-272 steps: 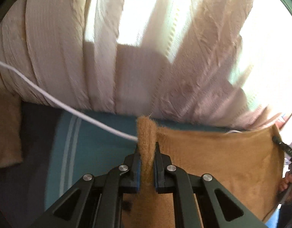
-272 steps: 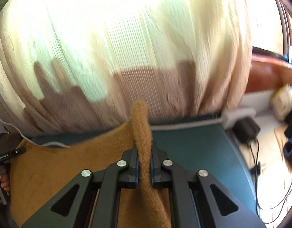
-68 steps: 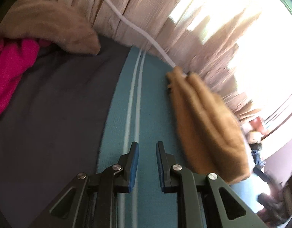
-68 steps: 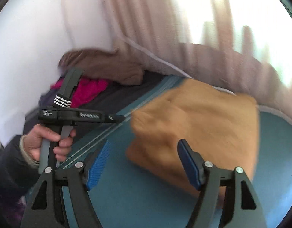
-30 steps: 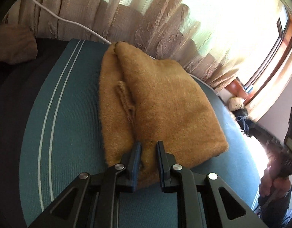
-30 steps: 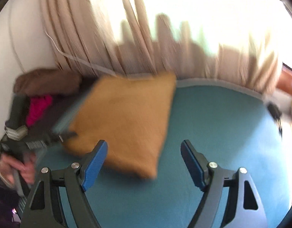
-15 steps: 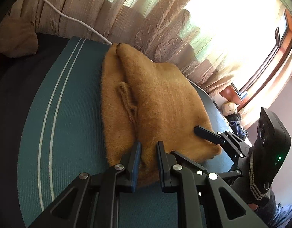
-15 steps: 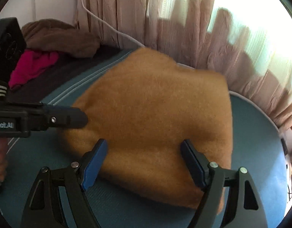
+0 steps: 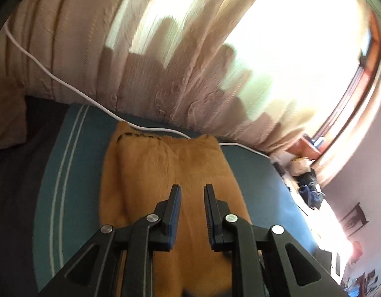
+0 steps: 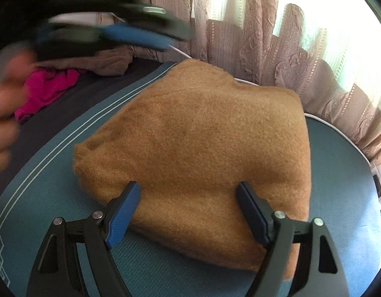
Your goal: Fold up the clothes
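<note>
The folded tan garment lies dead ahead of my right hand-held gripper, which gapes wide, empty; my left hand-held gripper, narrowly parted, empty, hovers over it, its length running away from me.

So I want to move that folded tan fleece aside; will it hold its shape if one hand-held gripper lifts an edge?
Probably not: the tan fleece looks soft and thick, so the layers would likely droop and unfold. Its fuzzy nap should grip well. It seems light.
</note>
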